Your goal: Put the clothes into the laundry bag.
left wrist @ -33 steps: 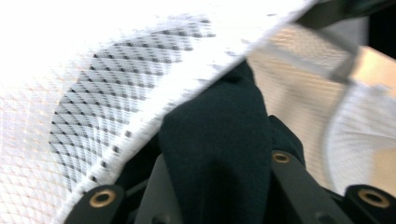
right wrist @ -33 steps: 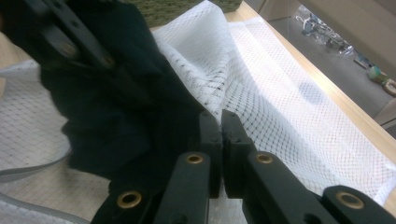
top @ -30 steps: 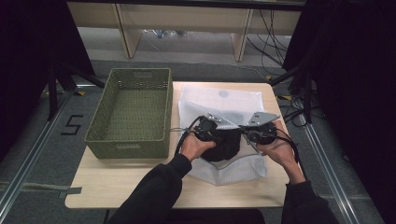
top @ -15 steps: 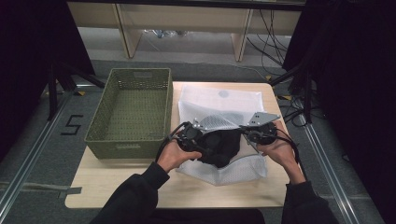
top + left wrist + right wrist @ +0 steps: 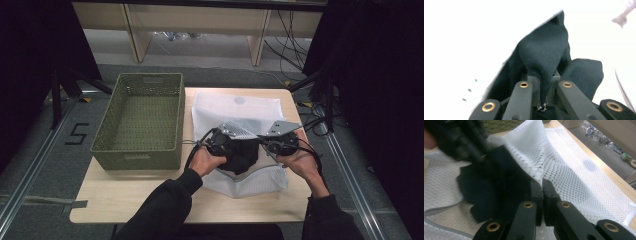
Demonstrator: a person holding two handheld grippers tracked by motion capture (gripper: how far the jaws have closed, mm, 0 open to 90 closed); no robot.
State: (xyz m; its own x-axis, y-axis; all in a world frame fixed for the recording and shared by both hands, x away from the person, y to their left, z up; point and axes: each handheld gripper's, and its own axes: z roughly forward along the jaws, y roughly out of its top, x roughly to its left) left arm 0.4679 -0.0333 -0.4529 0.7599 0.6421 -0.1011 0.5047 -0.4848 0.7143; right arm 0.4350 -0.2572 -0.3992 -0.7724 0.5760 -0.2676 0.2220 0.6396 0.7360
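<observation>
In the high view, two forearms come in from the bottom of the frame and meet at its centre over a white mesh laundry bag [image 5: 235,112] spread on the pale wooden worktop [image 5: 125,200]. A dark cloth [image 5: 242,157] lies bunched at the bag's near end between the left gripper [image 5: 225,145] and the right gripper [image 5: 272,146]. An empty green woven basket [image 5: 137,120] stands at centre left, just beside the bag.

In the left gripper view, the two black fingers [image 5: 524,95] are pressed together on a fold of the dark cloth [image 5: 544,57], which rises in a peak toward the upper middle against a washed-out white background. These fingers have just been closing, and the cloth is pinched between them.

In the right gripper view, the fingers [image 5: 536,192] are pinched shut on the edge of the mesh bag [image 5: 574,170], lifting it in a ridge at the upper middle. The dark cloth [image 5: 489,192] sits at centre left beneath that raised edge, with the other gripper blurred in the upper left.

The step in hand looks like stuffing the cloth into the bag. The next move calls for the right gripper to hold the mouth up while the left pushes the cloth deeper inside.

Around the worktop are grey floor, a taped "5" at left, cables at upper right, and wooden shelf legs along the top.
</observation>
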